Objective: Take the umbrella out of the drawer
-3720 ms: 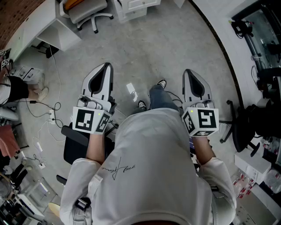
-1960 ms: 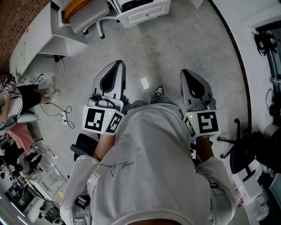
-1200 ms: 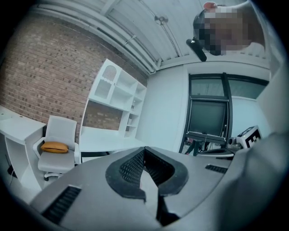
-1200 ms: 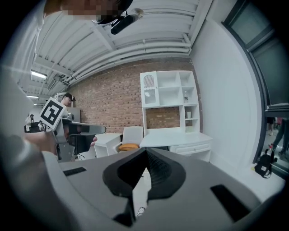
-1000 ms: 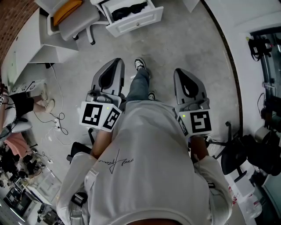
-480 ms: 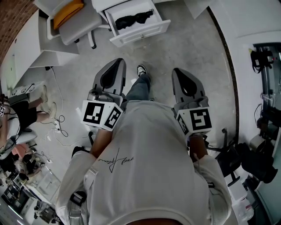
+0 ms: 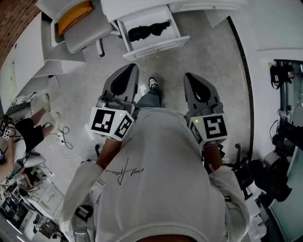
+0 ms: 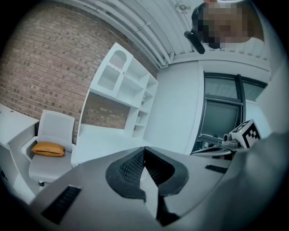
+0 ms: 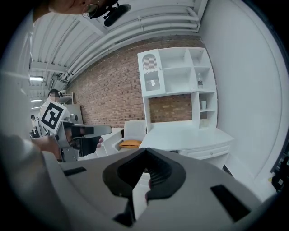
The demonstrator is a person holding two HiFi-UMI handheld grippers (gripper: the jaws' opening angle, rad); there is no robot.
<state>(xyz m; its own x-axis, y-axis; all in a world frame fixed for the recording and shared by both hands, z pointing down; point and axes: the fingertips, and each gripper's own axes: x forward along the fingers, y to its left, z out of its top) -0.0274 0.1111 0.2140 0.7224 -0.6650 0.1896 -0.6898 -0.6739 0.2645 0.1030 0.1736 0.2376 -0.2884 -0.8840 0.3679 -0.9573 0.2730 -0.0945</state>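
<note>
The left gripper [image 7: 131, 68] and the right gripper [image 7: 191, 77] each have their jaws pressed together with nothing between the pads. They point forward side by side, with the person's shoe [image 7: 153, 82] on the floor between their tips. The black folded umbrella [image 7: 149, 30] lies inside the open white drawer [image 7: 163, 46], ahead of both claws and well apart from them. Ahead and left of the left gripper stands a white chair [image 7: 90, 29] bearing an orange cushion [image 7: 73, 12].

Brick wall [image 9: 113, 94], grey floor [image 7: 215, 59] — white hutch desk [image 9: 183, 131], cushioned chair [image 7: 90, 34].
</note>
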